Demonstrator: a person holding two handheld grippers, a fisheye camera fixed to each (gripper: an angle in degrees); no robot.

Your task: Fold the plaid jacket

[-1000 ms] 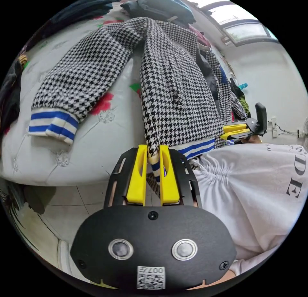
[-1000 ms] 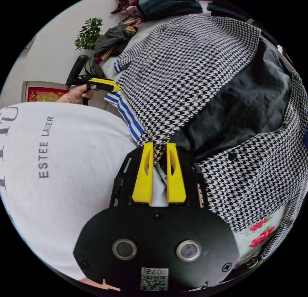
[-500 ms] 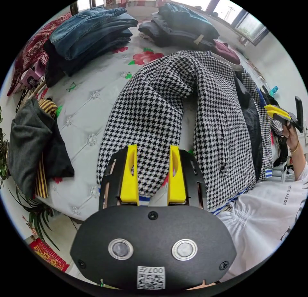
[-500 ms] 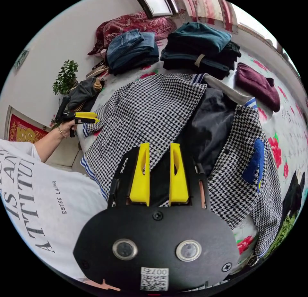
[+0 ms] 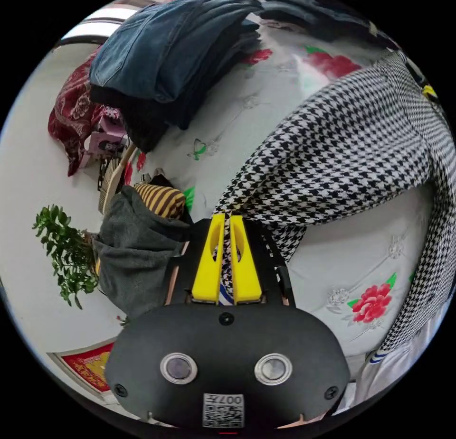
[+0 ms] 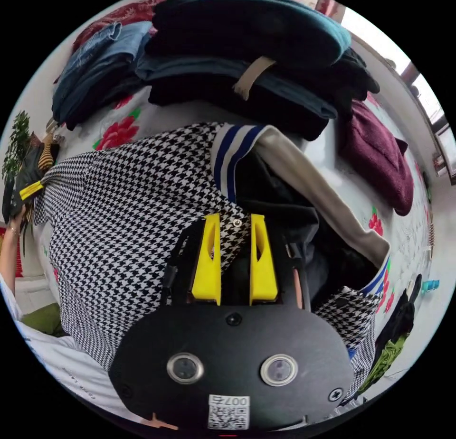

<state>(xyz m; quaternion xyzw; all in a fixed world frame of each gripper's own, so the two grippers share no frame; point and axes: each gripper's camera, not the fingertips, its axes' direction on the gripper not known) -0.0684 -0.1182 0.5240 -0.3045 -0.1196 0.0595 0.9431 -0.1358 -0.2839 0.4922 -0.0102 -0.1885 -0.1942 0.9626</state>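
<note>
I have the left tongs [image 5: 227, 220] clamped on the sleeve end of the plaid jacket [image 5: 351, 144]: both yellow jaws press on the checked cloth, and a strip of blue-and-white cuff shows between them near the base. From that grip the sleeve runs away across the flowered bed sheet [image 5: 332, 268] toward the jacket's body. In the right gripper view I see the same left tongs [image 6: 31, 190] far off at the sleeve end, held in a hand [image 6: 19, 216] with the forearm reaching up from the bed's edge.

The right tongs [image 6: 235, 223] hover over the jacket's [image 6: 123, 220] front edge near a snap button, just below the striped collar [image 6: 232, 149]. Their jaws stand apart, with checked cloth and dark lining showing between them, gripping nothing that I can see.

The jacket lies spread on the bed, front open, lining up. Beyond its collar sit a stack of dark folded clothes [image 6: 256, 54], a maroon garment [image 6: 380, 159] and folded jeans [image 5: 166, 54]. A grey garment [image 5: 133, 258] and a green plant [image 5: 64, 254] are near the left tongs.
</note>
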